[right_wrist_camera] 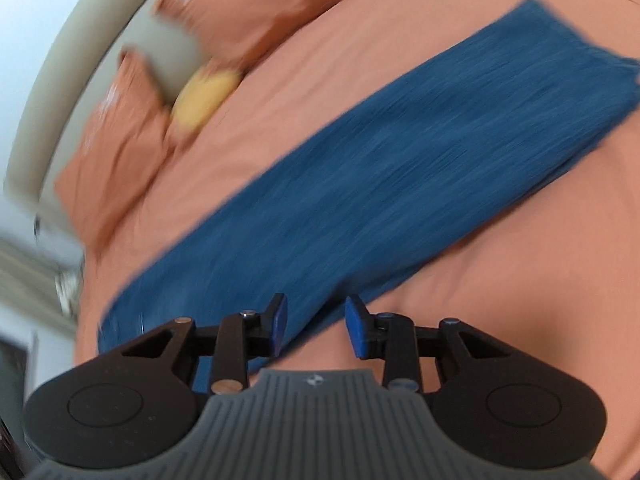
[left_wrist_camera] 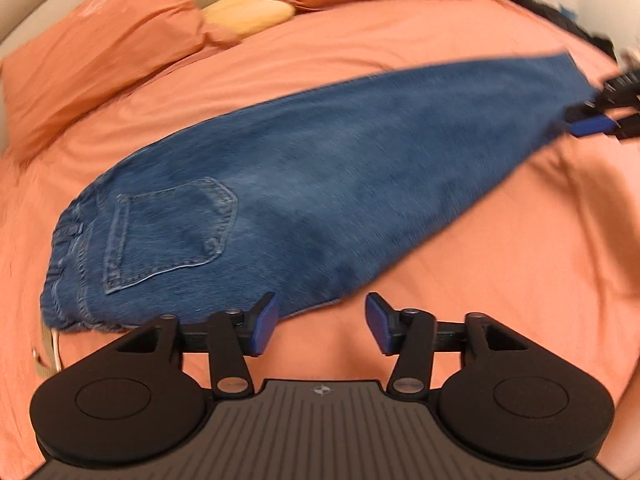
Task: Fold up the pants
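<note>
Blue jeans (left_wrist_camera: 320,184) lie flat on the orange bed, folded lengthwise with the legs stacked, back pocket up. The waistband is at the lower left of the left wrist view and the hems at the upper right. My left gripper (left_wrist_camera: 322,322) is open and empty, just above the near edge of the seat area. My right gripper (right_wrist_camera: 316,322) is open and empty above the near edge of the jeans (right_wrist_camera: 380,168); that view is blurred. It also shows in the left wrist view (left_wrist_camera: 600,116) at the far right by the hems.
The orange bedsheet (left_wrist_camera: 500,260) covers the whole bed. Two orange pillows (left_wrist_camera: 100,52) and a yellow cushion (left_wrist_camera: 248,12) lie at the head, against a beige headboard (right_wrist_camera: 60,92). A belt end (left_wrist_camera: 48,352) sticks out by the waistband. Dark items (left_wrist_camera: 560,16) lie at the far right edge.
</note>
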The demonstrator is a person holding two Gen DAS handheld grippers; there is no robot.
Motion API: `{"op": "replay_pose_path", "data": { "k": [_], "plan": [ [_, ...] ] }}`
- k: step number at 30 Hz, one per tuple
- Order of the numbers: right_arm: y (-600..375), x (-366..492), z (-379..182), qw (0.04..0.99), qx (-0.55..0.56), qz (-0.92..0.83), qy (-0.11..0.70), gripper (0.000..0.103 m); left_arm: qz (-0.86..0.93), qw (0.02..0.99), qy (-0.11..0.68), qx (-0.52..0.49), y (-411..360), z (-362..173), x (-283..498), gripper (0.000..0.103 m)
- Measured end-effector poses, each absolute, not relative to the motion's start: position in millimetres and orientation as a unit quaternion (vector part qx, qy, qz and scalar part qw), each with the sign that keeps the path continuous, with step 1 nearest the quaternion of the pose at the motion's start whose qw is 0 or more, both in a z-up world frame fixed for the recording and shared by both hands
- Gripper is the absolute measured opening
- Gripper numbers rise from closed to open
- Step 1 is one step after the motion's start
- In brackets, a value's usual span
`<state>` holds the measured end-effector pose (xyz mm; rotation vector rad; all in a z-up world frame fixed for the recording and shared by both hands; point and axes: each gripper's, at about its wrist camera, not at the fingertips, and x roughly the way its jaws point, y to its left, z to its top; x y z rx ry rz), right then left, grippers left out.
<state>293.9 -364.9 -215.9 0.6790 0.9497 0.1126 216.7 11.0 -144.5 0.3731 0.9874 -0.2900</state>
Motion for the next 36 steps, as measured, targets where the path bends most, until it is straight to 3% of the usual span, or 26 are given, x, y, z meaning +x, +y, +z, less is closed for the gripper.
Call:
{"op": "replay_pose_path", "data": {
  "k": [6, 8, 9, 11, 13, 18, 26, 36],
  "plan": [
    [-250, 292, -240, 0.841, 0.209, 0.126, 0.484, 0.030, -0.147, 0.835, 0.452, 0.278, -13, -186, 218, 0.065],
    [-220, 292, -244, 0.843, 0.168, 0.152, 0.488, 0.030, -0.144, 0.826, 0.448, 0.310, -14, -198, 221, 0.062],
    [-206, 293, -244, 0.843, 0.148, 0.167, 0.490, 0.030, -0.140, 0.823, 0.444, 0.327, -14, -203, 222, 0.057],
    [-180, 294, -242, 0.841, 0.106, 0.198, 0.491, 0.030, -0.139, 0.820, 0.435, 0.346, -8, -203, 226, 0.016],
    [-156, 295, -239, 0.841, 0.058, 0.235, 0.484, 0.032, -0.152, 0.824, 0.434, 0.331, 2, -194, 233, 0.006],
    [-107, 296, -234, 0.836, -0.032, 0.317, 0.447, 0.034, -0.183, 0.846, 0.431, 0.254, 25, -162, 260, 0.003],
    [-67, 305, -221, 0.857, -0.116, 0.334, 0.375, 0.036, -0.227, 0.836, 0.450, 0.215, 40, -149, 278, 0.003],
    [-43, 315, -222, 0.832, -0.170, 0.367, 0.379, 0.037, -0.255, 0.827, 0.469, 0.177, 56, -149, 273, 0.007]
  ]
}}
